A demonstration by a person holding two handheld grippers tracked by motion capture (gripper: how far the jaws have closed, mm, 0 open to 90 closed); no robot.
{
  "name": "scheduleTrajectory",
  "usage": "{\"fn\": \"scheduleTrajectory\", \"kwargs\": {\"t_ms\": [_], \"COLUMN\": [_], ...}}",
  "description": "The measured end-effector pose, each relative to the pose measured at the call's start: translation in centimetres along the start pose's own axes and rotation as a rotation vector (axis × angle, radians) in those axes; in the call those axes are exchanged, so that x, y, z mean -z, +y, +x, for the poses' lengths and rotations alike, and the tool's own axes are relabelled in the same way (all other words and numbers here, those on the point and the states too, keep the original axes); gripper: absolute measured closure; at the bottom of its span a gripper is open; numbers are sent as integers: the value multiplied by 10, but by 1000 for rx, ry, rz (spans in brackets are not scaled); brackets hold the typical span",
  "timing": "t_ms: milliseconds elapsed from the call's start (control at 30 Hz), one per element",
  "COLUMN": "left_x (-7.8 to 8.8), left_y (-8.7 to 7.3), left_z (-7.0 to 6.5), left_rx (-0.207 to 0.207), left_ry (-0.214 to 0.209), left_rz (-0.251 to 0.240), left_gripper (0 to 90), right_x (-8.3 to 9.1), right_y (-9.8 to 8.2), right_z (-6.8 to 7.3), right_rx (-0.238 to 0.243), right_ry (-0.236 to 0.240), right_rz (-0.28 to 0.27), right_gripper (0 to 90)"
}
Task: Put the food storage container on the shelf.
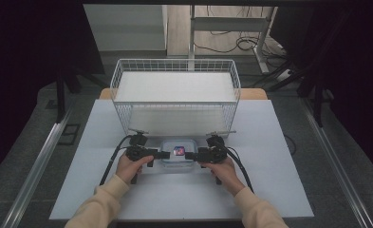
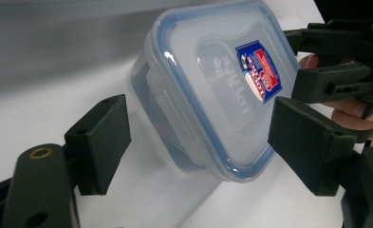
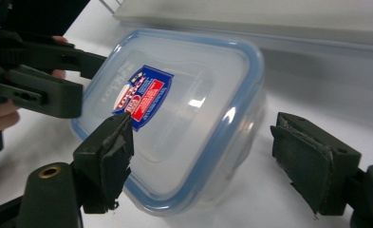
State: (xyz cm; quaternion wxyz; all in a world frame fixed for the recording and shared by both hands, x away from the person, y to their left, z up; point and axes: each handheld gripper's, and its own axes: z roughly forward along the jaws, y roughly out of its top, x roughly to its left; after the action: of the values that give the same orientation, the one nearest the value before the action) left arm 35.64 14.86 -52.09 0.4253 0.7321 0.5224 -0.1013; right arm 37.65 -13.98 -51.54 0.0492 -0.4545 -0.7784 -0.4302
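Two grippers bracketed one clear lidded container (image 1: pixel 177 154) on the white table (image 1: pixel 269 142), just in front of the wire basket (image 1: pixel 174 90). From the high view the left gripper (image 1: pixel 161 155) came in at one end and the right gripper (image 1: pixel 191 156) at the other, mirrored, which looked like a set-up for a two-sided hold or for working the lid clips. Left gripper view: jaws spread wide, the box between the pads (image 2: pixel 101 142) but not touched. Right gripper view: jaws also apart, with daylight on the far side; the near pad (image 3: pixel 109 159) sat over the blue-rimmed lid (image 3: pixel 174 109), though contact was hard to judge. The sticker (image 3: pixel 141 97) faced up, so the box sat upright, lid on.
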Motion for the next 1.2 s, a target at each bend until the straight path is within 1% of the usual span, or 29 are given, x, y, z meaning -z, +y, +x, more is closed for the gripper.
{"fn": "scheduleTrajectory", "kwargs": {"t_ms": [33, 67, 167, 233, 300, 367, 400, 533, 600, 633, 667, 700, 733, 833, 867, 933, 967, 1000, 1067, 1200], "left_x": [-1, -1, -2, -2, -1, 1, 3, 3, 4, 5, 5, 6, 6, 7, 8, 9, 11, 12, 12, 13], "left_y": [0, -1, -2, -3, -3, -3, -4, -6, -7, -7, -8, -9, -10, -11, -11, -12, -12, -13, -14, -16], "left_z": [-1, 0, 0, 0, 1, 1, 0, -2, -3, -4, -5, -5, -6, -9, -10, -12, -11, -11, -10, -11], "left_rx": [6, 2, 24, 16, 25, 25, 20, 22, 15, 19, 20, 11, 9, -1, -3, 17, 8, 10, 14, 8], "left_ry": [-6, -13, -45, -34, -40, -39, -35, -32, -26, -23, -22, -20, -16, -2, 3, 6, 7, 4, -2, 2], "left_rz": [-2, 7, 4, 6, 0, -9, -7, -13, -10, -15, -17, -16, -20, -23, -27, -67, -67, -79, -84, -86], "left_gripper": [229, 236, 293, 323, 346, 394, 424, 435, 443, 447, 454, 458, 464, 469, 472, 502, 522, 537, 545, 550], "right_x": [-1, -2, -2, -2, -2, -2, -2, 0, 0, 1, 3, 4, 5, 5, 6, 8, 10, 11, 12, 14], "right_y": [0, -1, -1, -1, -1, 0, 0, -1, -2, -2, -2, -1, -1, -2, -2, -3, -4, -4, -7, -9], "right_z": [0, 1, 2, 2, 1, 0, 0, 2, 3, 4, 4, 4, 3, 4, 5, 6, 7, 8, 11, 13], "right_rx": [3, 3, 2, 0, -10, -30, -30, -17, -13, -12, -19, -28, -35, -25, -23, -30, -32, -25, -16, -4], "right_ry": [2, 5, 12, 16, 22, 34, 34, 25, 20, 19, 17, 20, 25, 21, 19, 15, 14, 12, 3, -1], "right_rz": [0, -2, -6, -5, -3, 1, 2, 3, 1, 0, -12, -18, -20, -27, -27, -35, -41, -45, -56, -64], "right_gripper": [227, 233, 261, 267, 280, 293, 293, 297, 301, 311, 346, 364, 372, 379, 386, 413, 425, 431, 437, 444]}}
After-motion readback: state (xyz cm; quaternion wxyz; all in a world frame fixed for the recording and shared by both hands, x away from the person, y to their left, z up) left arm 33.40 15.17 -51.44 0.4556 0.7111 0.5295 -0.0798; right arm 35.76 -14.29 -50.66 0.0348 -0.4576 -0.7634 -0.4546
